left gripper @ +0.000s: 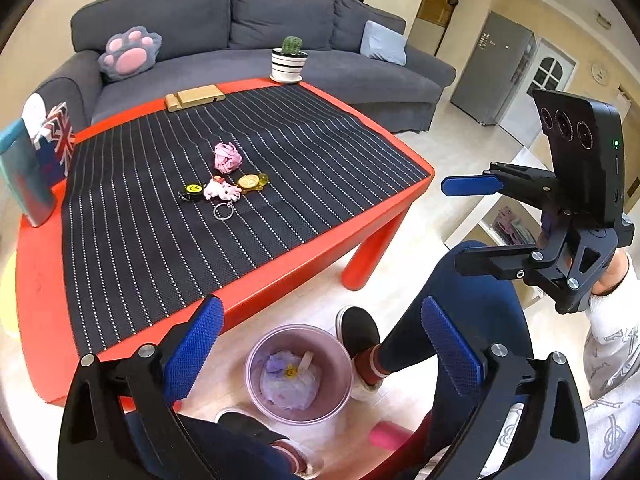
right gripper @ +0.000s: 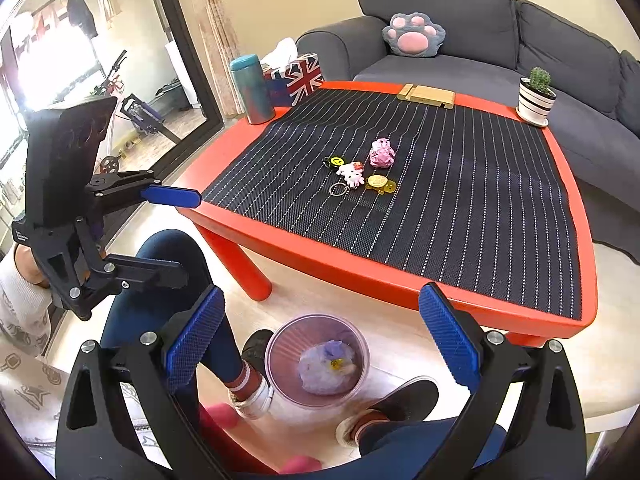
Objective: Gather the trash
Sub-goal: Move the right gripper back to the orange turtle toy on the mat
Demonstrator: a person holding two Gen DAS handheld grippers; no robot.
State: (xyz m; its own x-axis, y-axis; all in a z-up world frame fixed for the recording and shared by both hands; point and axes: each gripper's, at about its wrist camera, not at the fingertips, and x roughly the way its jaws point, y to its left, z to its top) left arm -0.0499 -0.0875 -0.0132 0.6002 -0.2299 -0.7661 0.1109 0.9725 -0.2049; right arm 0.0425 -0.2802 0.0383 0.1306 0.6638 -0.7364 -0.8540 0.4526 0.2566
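A crumpled pink paper ball (left gripper: 227, 157) lies mid-table on the black striped mat (left gripper: 168, 216); it also shows in the right wrist view (right gripper: 381, 153). A translucent purple trash bin (left gripper: 298, 374) stands on the floor in front of the table, with crumpled purple paper inside (right gripper: 326, 368). My left gripper (left gripper: 320, 344) is open and empty above the bin. My right gripper (right gripper: 320, 340) is open and empty too, also over the bin. Each gripper shows in the other's view: the right (left gripper: 472, 224) and the left (right gripper: 180, 236).
Keychains (left gripper: 222, 192) lie next to the pink ball. The red table (left gripper: 40, 300) also carries a cactus pot (left gripper: 289, 60), a wooden stand (left gripper: 194, 97), a teal bottle (right gripper: 251, 89) and a Union Jack tissue box (right gripper: 298, 76). A grey sofa (left gripper: 240, 32) stands behind. The person's legs and feet flank the bin.
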